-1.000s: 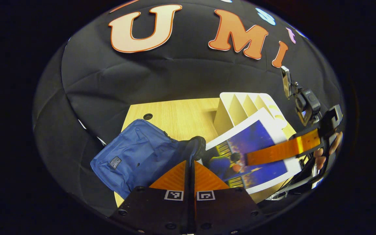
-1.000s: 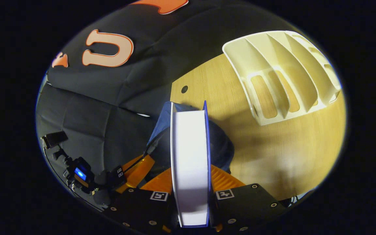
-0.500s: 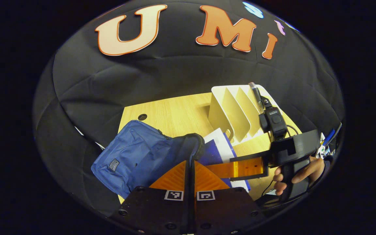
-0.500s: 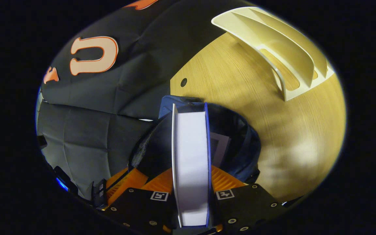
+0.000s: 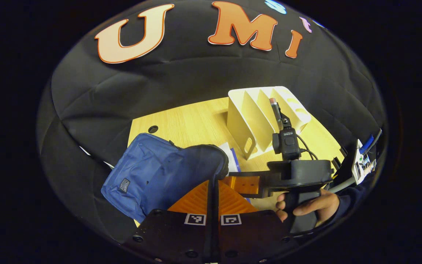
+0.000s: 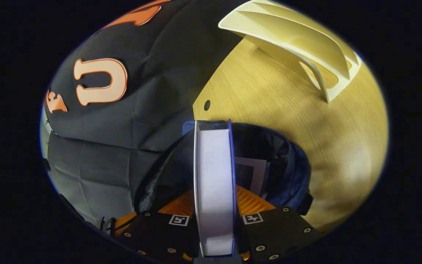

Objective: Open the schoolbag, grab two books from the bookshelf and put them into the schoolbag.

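The bag (image 5: 159, 176) lies at the table's (image 5: 192, 124) left corner, its mouth rim (image 5: 222, 165) pinched between the left gripper's (image 5: 214, 185) closed fingers and held up. The right gripper (image 6: 215, 205) clamps a book (image 6: 214, 183) by its page edge, the far end already inside the bag's mouth (image 6: 269, 146); another book (image 6: 249, 172) lies within, just right of it. The shelf (image 5: 262, 117) stands right of the bag, bare wood between them. A hand (image 5: 306, 205) holds the right gripper's handle.
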### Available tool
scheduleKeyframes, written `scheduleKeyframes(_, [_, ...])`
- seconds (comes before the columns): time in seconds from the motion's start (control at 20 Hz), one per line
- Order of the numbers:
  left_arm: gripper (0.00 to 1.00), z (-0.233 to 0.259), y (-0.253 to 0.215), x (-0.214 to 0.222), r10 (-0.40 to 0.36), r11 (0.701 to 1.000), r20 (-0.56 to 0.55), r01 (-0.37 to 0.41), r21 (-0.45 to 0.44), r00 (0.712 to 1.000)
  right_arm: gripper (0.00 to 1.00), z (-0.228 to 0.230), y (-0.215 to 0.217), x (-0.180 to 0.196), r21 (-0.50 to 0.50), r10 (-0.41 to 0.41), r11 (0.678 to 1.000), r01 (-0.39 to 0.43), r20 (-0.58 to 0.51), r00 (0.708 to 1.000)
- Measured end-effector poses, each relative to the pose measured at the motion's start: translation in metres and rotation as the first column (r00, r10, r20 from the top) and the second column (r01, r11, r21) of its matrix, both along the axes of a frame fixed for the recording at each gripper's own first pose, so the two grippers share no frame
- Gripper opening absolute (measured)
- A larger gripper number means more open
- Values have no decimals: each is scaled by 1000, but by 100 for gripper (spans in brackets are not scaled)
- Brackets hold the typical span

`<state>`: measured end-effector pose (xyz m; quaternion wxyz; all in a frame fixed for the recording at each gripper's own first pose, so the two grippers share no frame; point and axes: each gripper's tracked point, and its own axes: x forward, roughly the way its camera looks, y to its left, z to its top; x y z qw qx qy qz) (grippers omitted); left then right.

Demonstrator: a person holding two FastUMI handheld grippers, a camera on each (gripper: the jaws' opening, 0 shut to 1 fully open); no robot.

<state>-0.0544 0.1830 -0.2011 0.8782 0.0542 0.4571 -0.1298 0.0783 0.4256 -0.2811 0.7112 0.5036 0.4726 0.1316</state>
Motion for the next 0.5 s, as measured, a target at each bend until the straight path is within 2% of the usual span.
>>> scheduleKeyframes(0.5, [1, 7, 1, -3, -28, 999, -3, 28, 16, 1000, 39, -23, 37, 13, 98, -35, 995, 37, -14, 999])
